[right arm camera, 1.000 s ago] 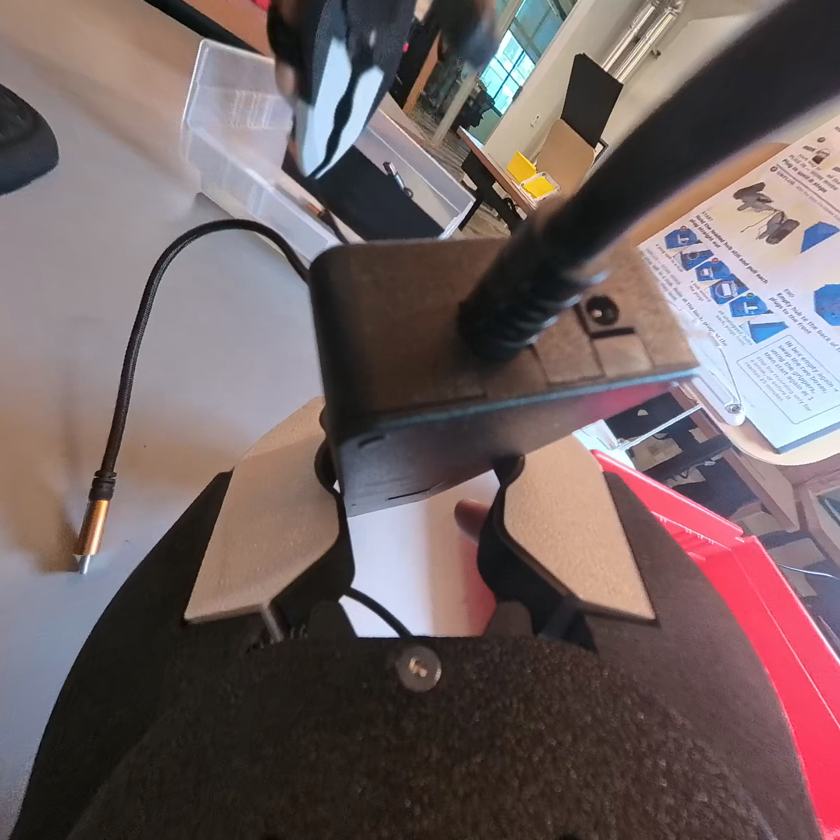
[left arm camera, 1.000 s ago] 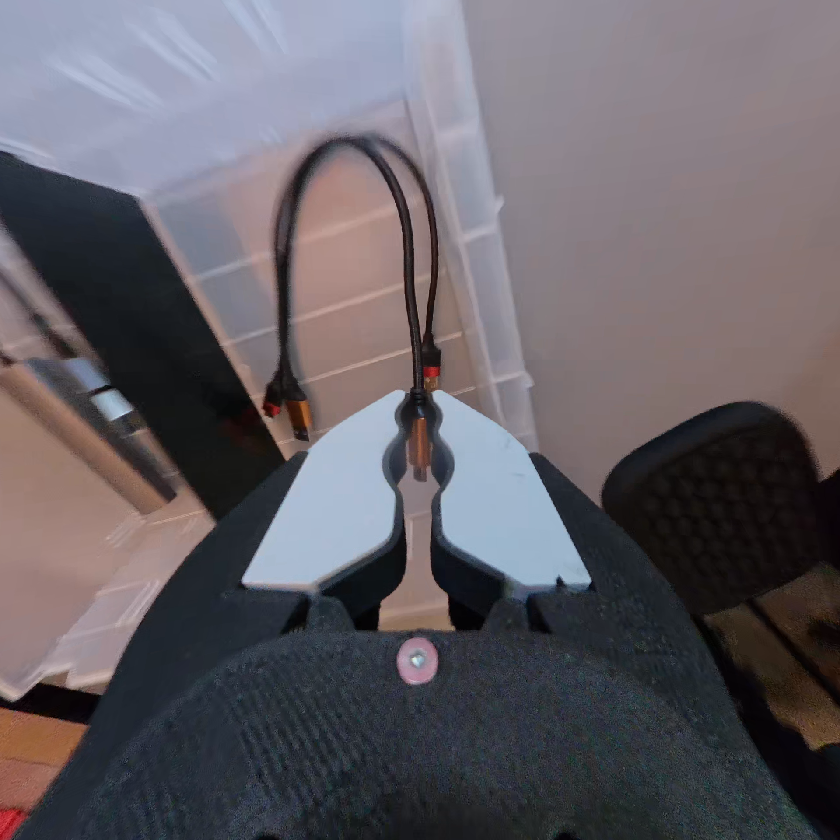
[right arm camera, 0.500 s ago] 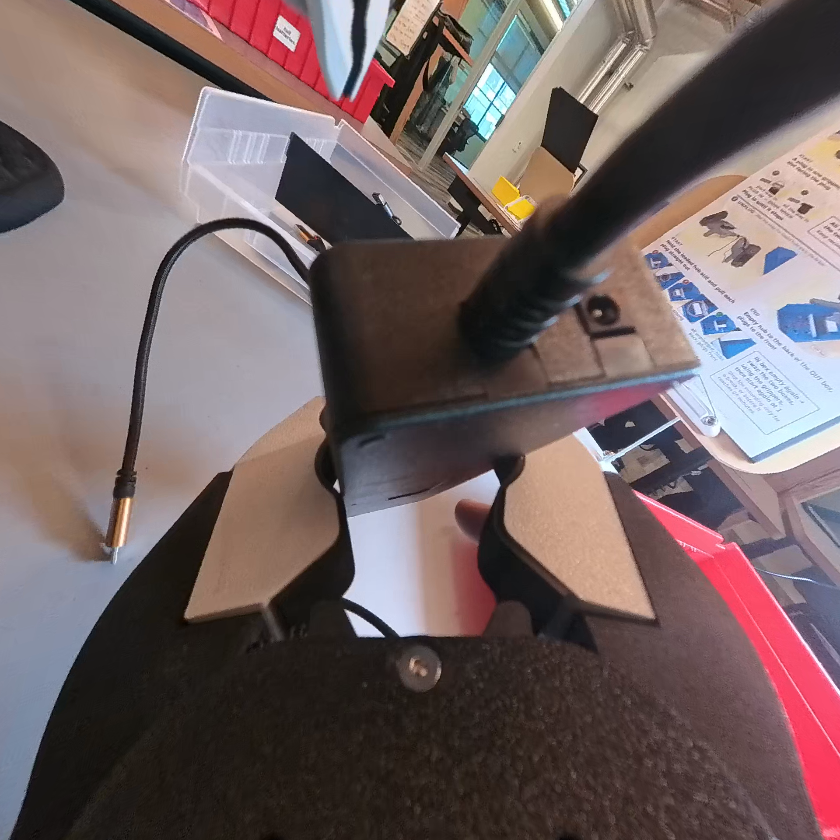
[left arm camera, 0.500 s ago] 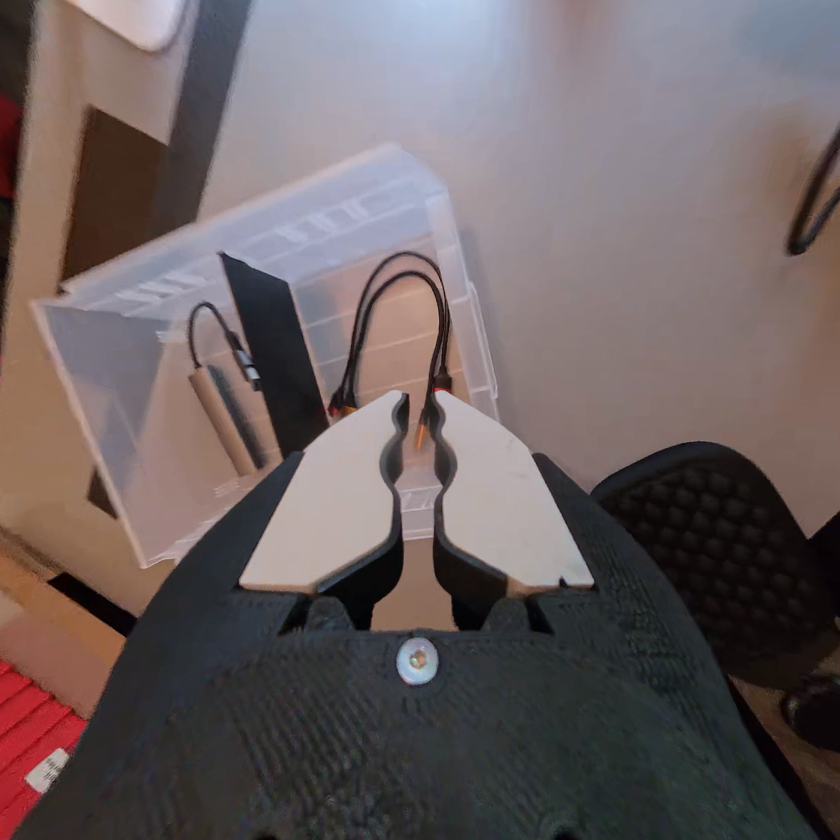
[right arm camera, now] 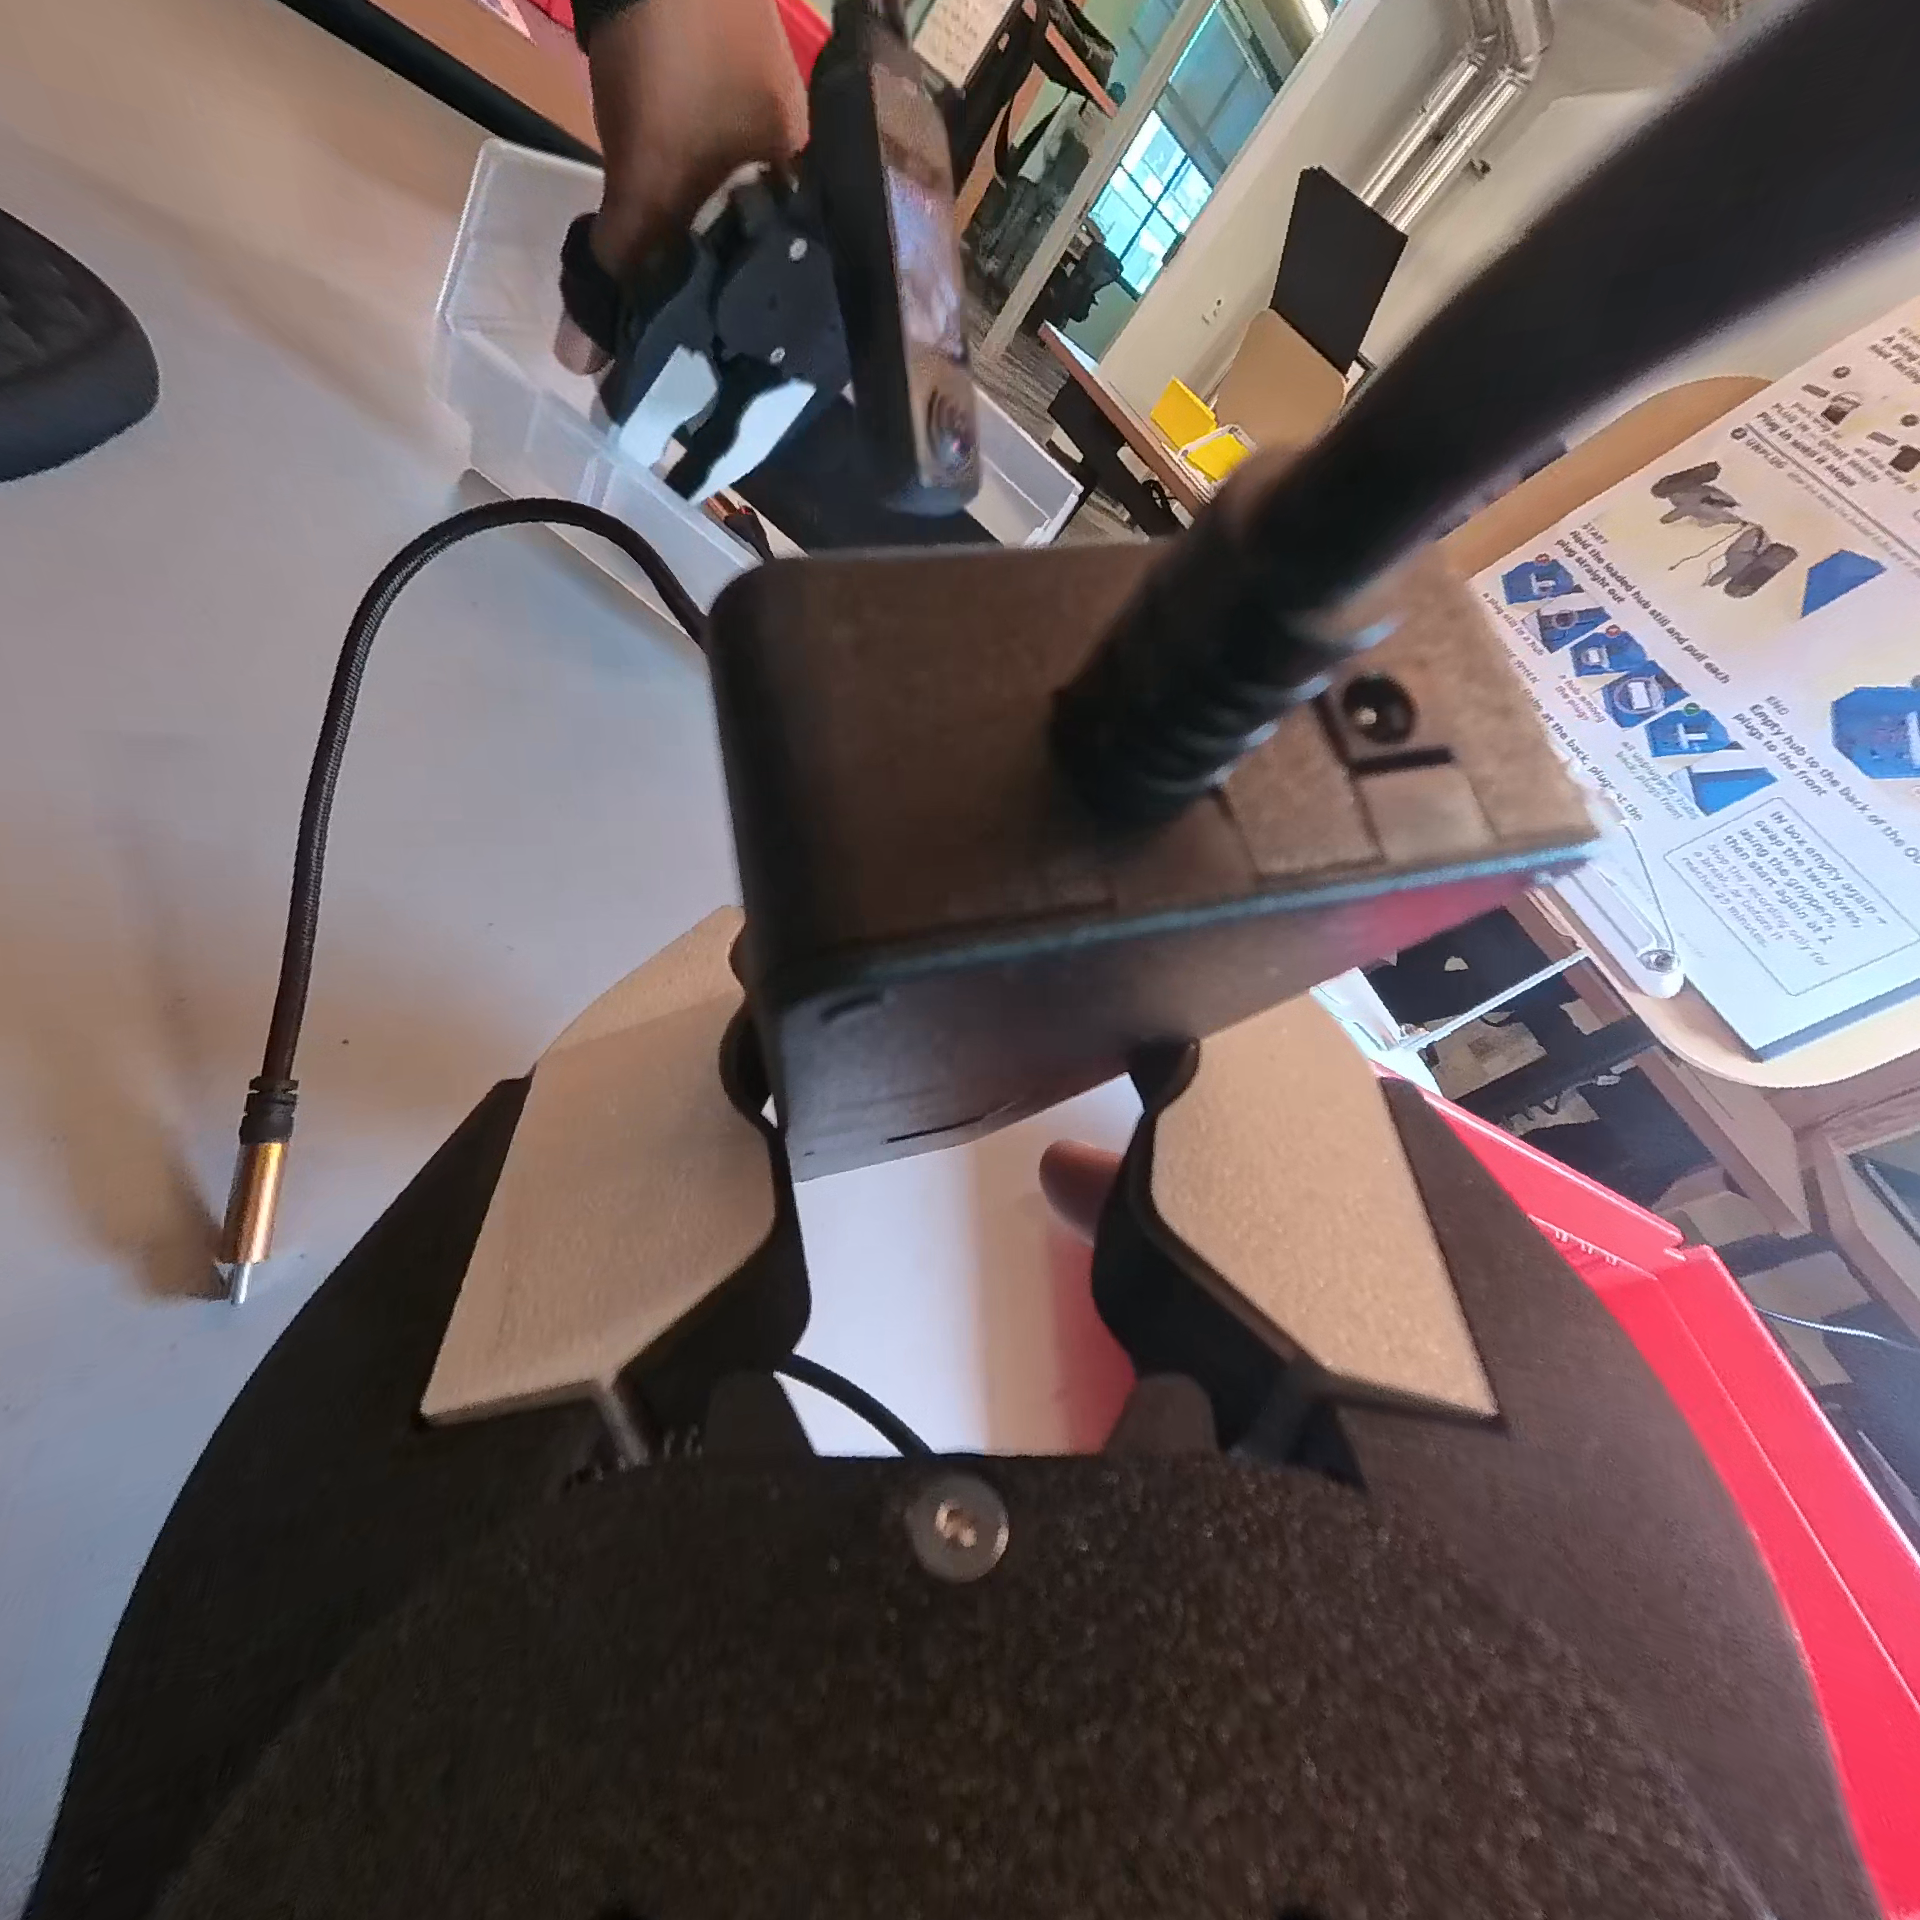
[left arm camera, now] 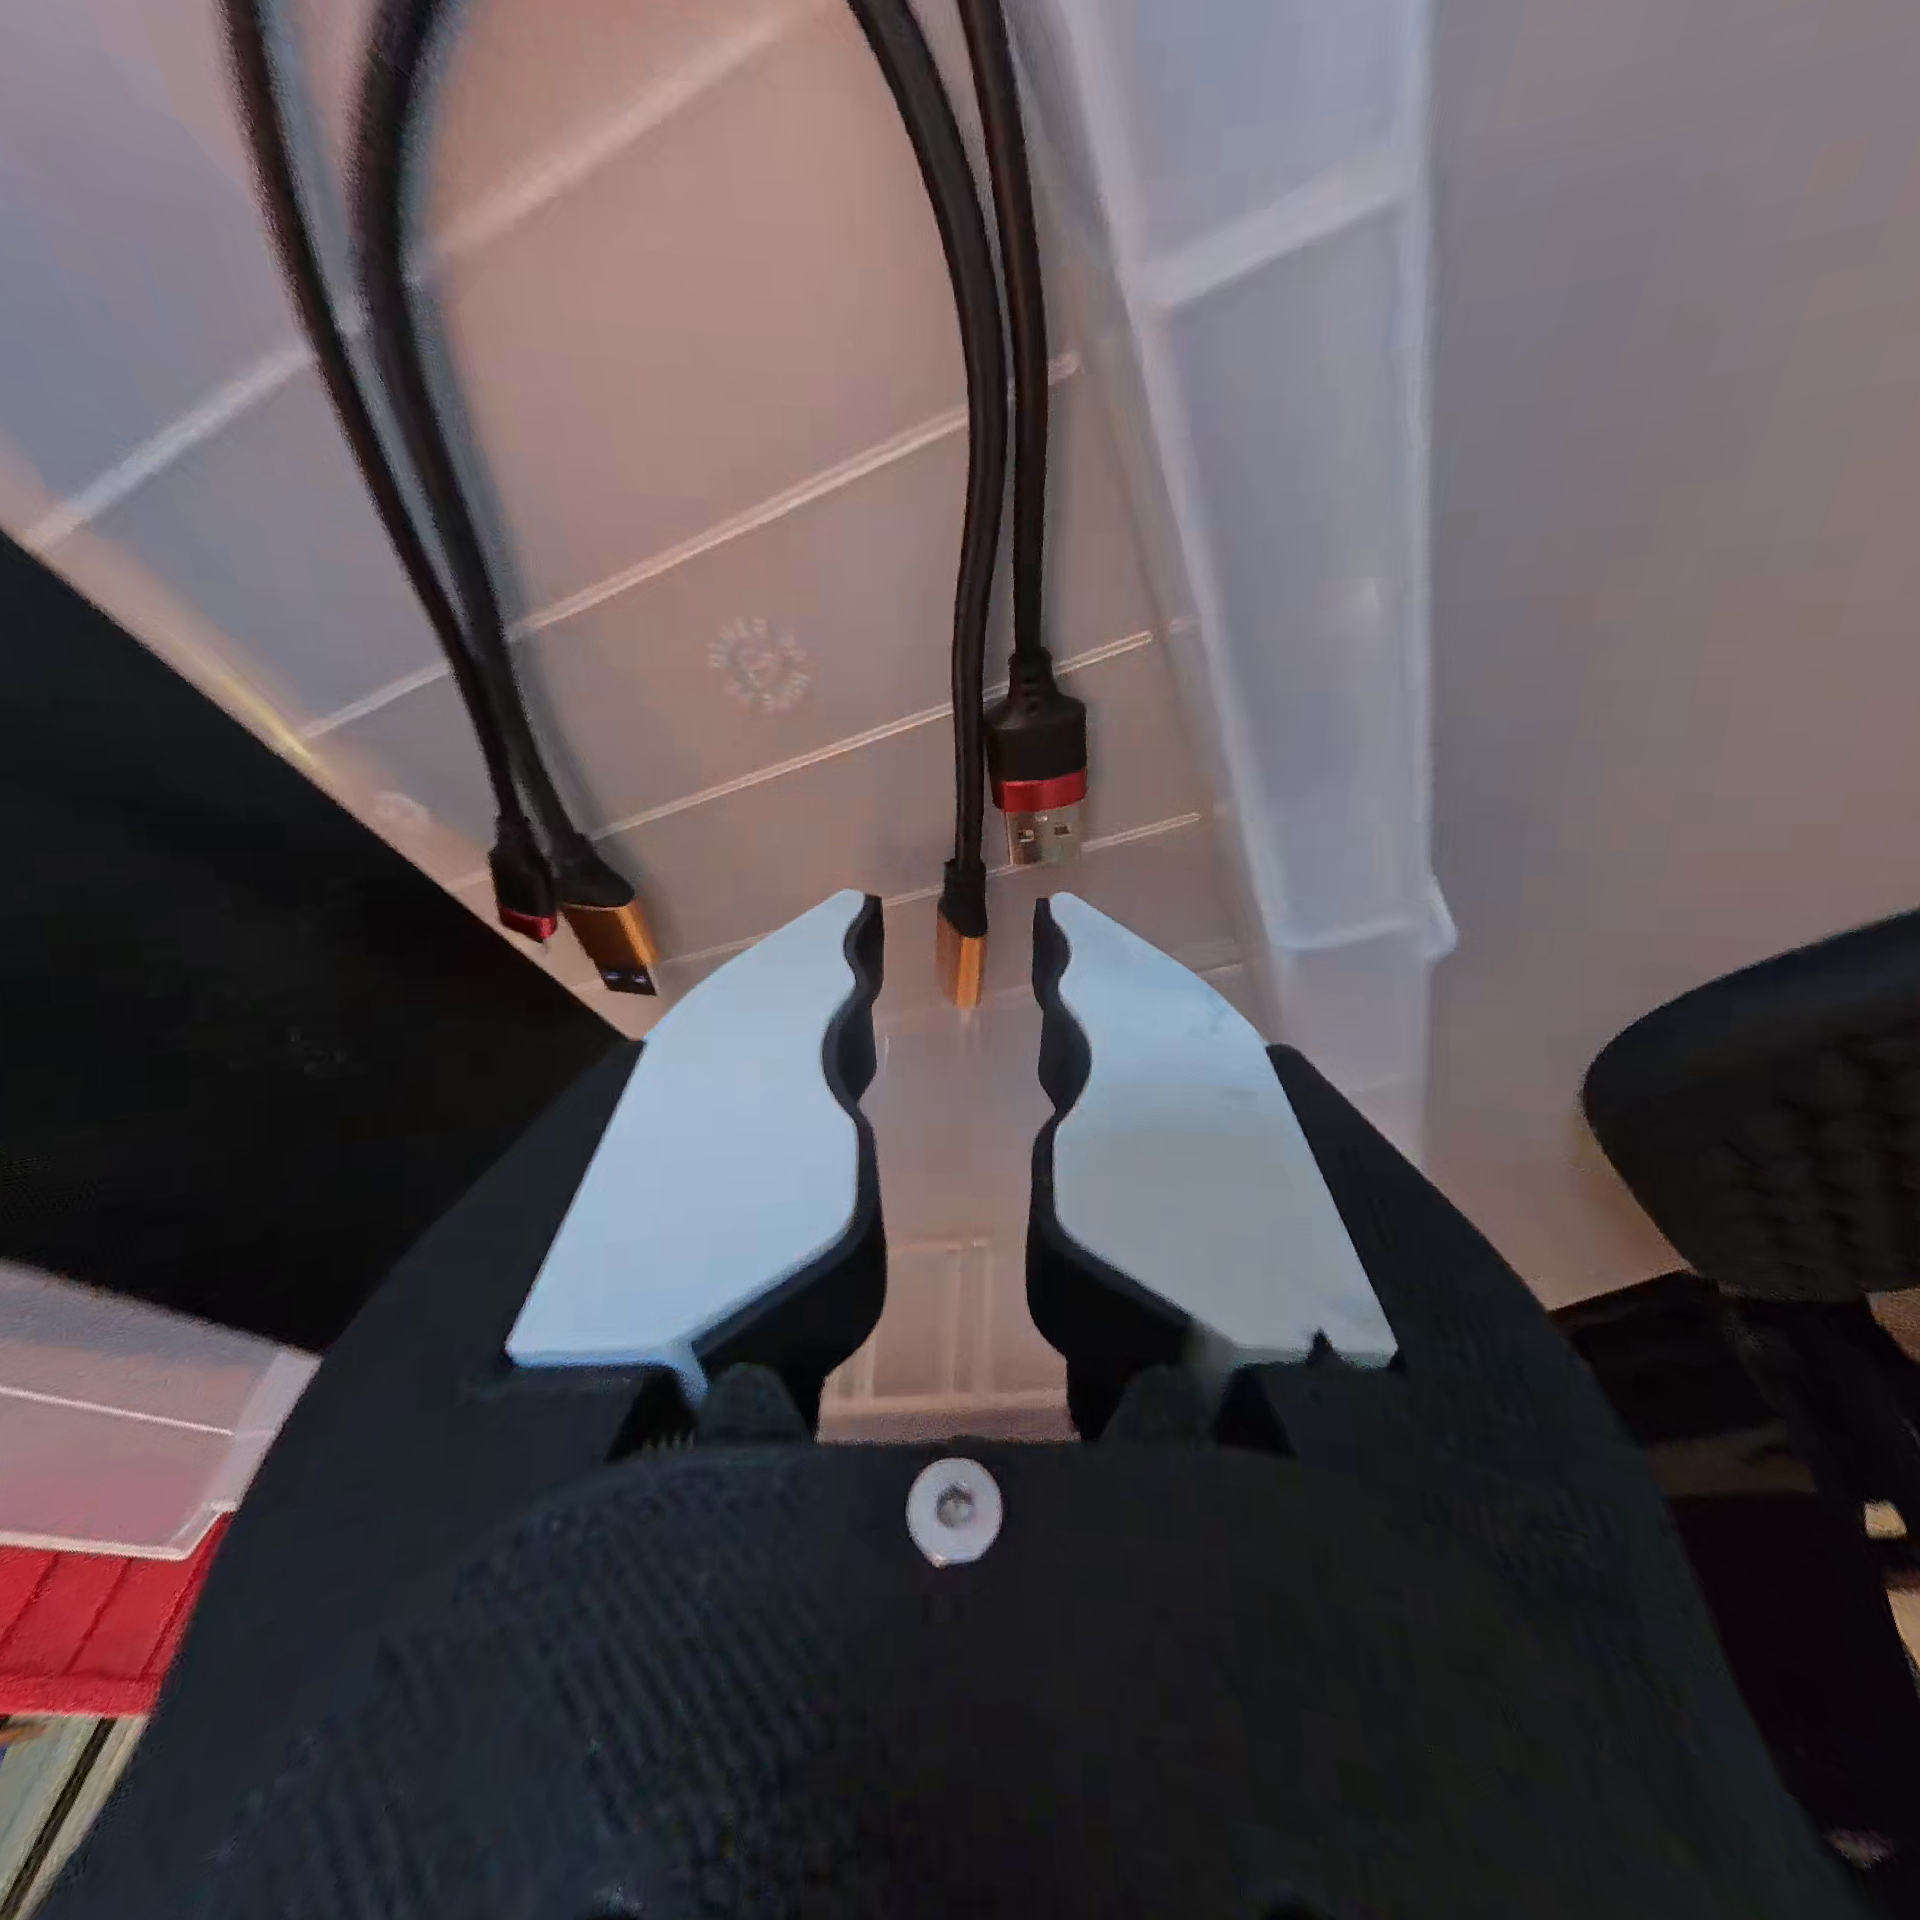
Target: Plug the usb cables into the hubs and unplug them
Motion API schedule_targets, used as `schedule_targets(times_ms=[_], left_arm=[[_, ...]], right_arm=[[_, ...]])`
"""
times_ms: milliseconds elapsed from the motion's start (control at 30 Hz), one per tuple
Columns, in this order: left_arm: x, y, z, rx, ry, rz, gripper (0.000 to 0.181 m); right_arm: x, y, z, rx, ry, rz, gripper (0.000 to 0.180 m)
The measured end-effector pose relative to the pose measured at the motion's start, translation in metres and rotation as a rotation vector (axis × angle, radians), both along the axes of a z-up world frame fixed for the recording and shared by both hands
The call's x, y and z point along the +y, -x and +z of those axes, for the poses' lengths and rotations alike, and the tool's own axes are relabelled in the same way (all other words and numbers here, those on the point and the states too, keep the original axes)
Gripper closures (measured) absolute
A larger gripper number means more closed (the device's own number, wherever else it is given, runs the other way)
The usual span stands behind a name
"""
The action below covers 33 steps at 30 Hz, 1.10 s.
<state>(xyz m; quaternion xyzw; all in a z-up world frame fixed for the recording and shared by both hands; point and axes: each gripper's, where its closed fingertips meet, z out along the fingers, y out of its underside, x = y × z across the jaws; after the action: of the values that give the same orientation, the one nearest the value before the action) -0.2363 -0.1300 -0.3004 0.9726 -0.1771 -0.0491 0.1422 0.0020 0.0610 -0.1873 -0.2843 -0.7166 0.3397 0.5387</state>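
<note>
Hub (right arm camera: 1091, 831) only in right gripper (right arm camera: 961, 1049)

Black braided cables (left arm camera: 977, 436) end in orange (left arm camera: 958, 961) and red-banded plugs (left arm camera: 1037, 774) over a clear bin (left arm camera: 1340, 582); the hub (right arm camera: 1091, 790) is black.

left claw (left arm camera: 956, 914) reopened, lowered over orange plug (left arm camera: 960, 961)

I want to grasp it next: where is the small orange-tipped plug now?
In the left wrist view, the small orange-tipped plug lies in the clear plastic bin, between the open jaws, beside the red-collared USB plug.
</note>
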Motion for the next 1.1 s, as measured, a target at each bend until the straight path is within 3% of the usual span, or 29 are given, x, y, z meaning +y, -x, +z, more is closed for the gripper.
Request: schedule_targets(times_ms=[67, 233, 533, 667, 833, 933, 1100], left_arm=[[-0.007, 0.005, -0.005, 0.017, 0.055, -0.02, 0.171], [-0.002, 0.004, 0.021, 0.016, -0.053, 0.005, 0.172], [0.034, -0.045, 0.224, -0.032, -0.743, 0.043, 0.174], [0.048, -0.107, 0.273, -0.258, -1.066, 0.011, 0.174], [0.059, -0.167, 0.239, -0.631, -1.288, 0.119, 0.174], [0.062, -0.189, 0.197, -0.877, -1.358, 0.285, 0.175], [0.052, -0.19, 0.142, -1.078, -1.447, 0.582, 0.175]], right_arm=[[0.001, 0.0, 0.0, 0.001, 0.001, -0.001, 0.111], [0.002, -0.001, 0.0, 0.002, -0.003, -0.004, 0.111], [0.003, 0.001, -0.001, 0.001, 0.007, -0.005, 0.111], [0.004, 0.0, 0.006, 0.026, 0.02, -0.011, 0.111], [0.015, 0.001, 0.007, 0.032, 0.047, -0.035, 0.111], [0.022, 0.0, 0.006, 0.027, 0.045, -0.053, 0.111], [0.027, 0.0, 0.005, 0.027, 0.051, -0.063, 0.111]])
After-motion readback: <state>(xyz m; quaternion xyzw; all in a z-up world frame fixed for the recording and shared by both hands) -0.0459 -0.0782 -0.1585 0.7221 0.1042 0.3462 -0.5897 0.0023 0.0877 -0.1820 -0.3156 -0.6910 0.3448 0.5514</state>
